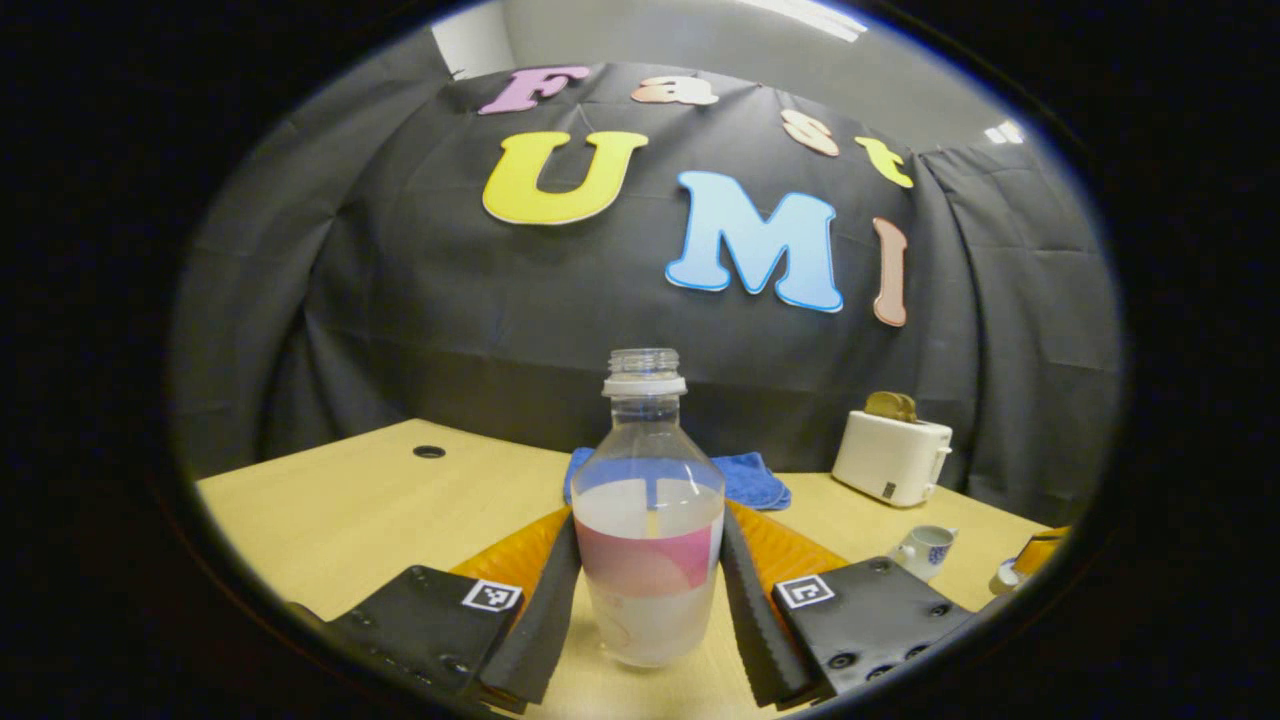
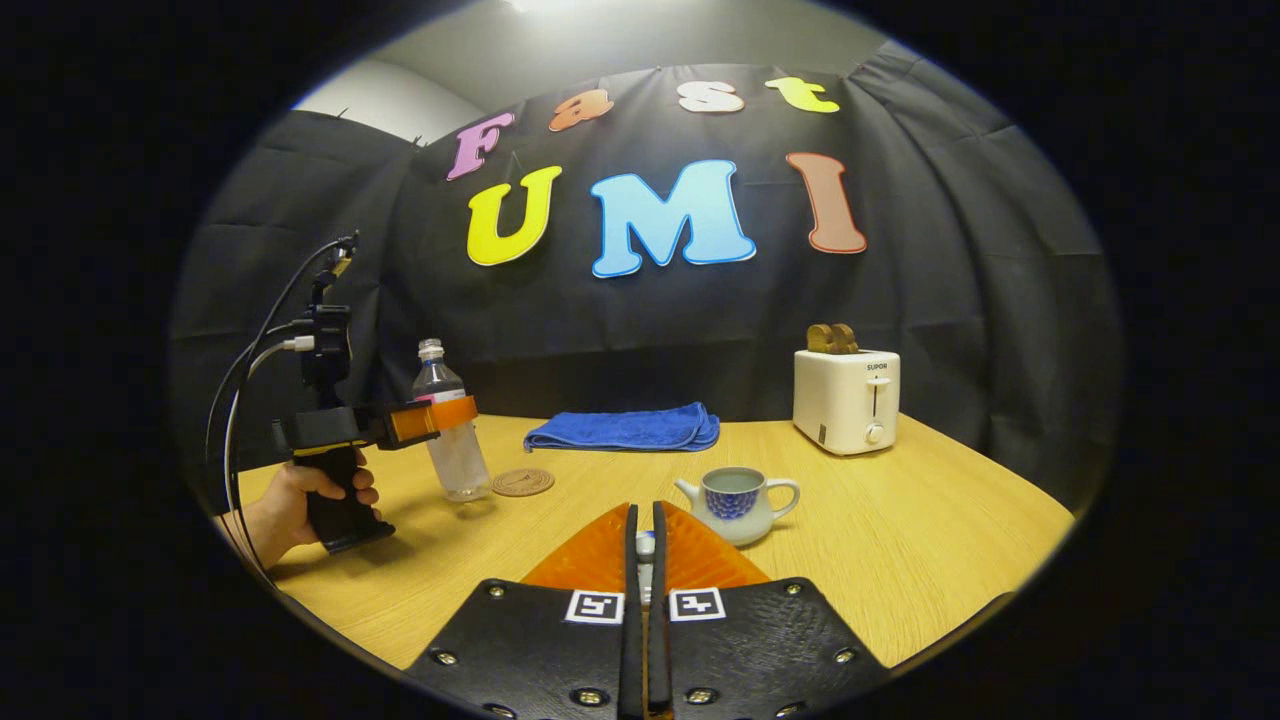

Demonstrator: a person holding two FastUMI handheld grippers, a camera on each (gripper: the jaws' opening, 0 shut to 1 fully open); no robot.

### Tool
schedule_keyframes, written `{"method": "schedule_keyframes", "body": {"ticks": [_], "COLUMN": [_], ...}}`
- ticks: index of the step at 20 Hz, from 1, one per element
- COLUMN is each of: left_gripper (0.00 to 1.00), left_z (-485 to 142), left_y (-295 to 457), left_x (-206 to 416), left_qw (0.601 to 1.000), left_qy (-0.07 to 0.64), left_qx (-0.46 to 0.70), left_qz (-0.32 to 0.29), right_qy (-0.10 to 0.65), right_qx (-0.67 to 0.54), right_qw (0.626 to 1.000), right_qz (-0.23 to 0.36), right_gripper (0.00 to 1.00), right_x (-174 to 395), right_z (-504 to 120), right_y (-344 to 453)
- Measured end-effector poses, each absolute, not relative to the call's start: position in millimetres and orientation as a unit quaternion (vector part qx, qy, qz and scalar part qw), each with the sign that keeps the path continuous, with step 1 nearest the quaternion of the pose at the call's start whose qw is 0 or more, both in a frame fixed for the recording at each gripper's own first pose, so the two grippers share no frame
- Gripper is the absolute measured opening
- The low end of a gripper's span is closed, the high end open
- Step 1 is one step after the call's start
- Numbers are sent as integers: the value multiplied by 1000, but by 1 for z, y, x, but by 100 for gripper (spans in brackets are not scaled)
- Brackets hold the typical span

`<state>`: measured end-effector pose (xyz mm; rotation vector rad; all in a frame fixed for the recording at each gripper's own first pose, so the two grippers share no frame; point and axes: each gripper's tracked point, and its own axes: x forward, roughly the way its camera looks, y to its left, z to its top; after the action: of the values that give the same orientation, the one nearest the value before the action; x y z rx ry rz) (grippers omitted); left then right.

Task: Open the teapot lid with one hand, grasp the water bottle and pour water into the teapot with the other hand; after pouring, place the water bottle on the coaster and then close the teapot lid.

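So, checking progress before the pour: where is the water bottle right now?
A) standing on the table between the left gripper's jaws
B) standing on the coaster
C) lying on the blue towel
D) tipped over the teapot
A: the water bottle stands upright on the table between the left gripper's jaws, beside the coaster, not on it.

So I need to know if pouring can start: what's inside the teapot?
The teapot stands lidless, its mouth open and pale inside. Whether water lies at the bottom cannot be told; its wall hides that.

Black screwed plates (image 2: 740,640) bear square markers; cables (image 2: 250,360) seemingly white and black.
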<state>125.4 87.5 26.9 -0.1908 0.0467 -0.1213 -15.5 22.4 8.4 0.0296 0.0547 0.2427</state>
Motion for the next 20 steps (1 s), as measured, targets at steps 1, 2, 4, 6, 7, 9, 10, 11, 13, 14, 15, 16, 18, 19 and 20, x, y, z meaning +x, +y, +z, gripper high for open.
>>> {"method": "schedule_keyframes", "body": {"ticks": [1,2,4,6,7,9,10,11,13,14,15,16,18,19,20], "left_gripper": [83,83,83,83,83,83,83,83,83,83,83,83,83,83,83], "left_z": [28,29,35,40,42,42,39,35,23,17,12,6,9,8,8], "left_y": [93,96,92,81,75,63,59,56,53,52,55,56,55,53,54], "left_x": [133,138,151,167,173,182,187,192,202,206,210,213,217,216,217], "left_qw": [994,995,996,997,998,998,998,998,998,998,998,998,998,998,998], "left_qy": [19,15,9,6,2,2,3,6,12,17,20,25,16,18,16], "left_qx": [-93,-89,-76,-49,-38,-18,-9,-3,2,3,6,3,-5,-8,-6], "left_qz": [-54,-49,-48,-52,-54,-60,-62,-63,-62,-63,-59,-59,-61,-60,-59], "right_qy": [27,27,28,30,30,32,33,33,35,35,33,31,26,25,25], "right_qx": [13,12,11,13,14,13,12,12,14,16,19,20,20,20,19], "right_qw": [992,992,992,992,992,992,992,992,992,992,992,992,992,992,992], "right_qz": [121,121,121,121,120,119,120,121,122,123,124,123,122,122,123], "right_gripper": [2,2,2,2,2,2,2,2,2,2,2,2,2,2,2], "right_x": [-14,-12,-10,-8,-7,-6,-6,-6,-5,-5,-5,-5,-5,-5,-5], "right_z": [8,7,6,4,3,3,1,1,0,0,1,2,4,5,4], "right_y": [22,22,22,21,20,19,19,21,19,20,19,19,18,19,19]}}
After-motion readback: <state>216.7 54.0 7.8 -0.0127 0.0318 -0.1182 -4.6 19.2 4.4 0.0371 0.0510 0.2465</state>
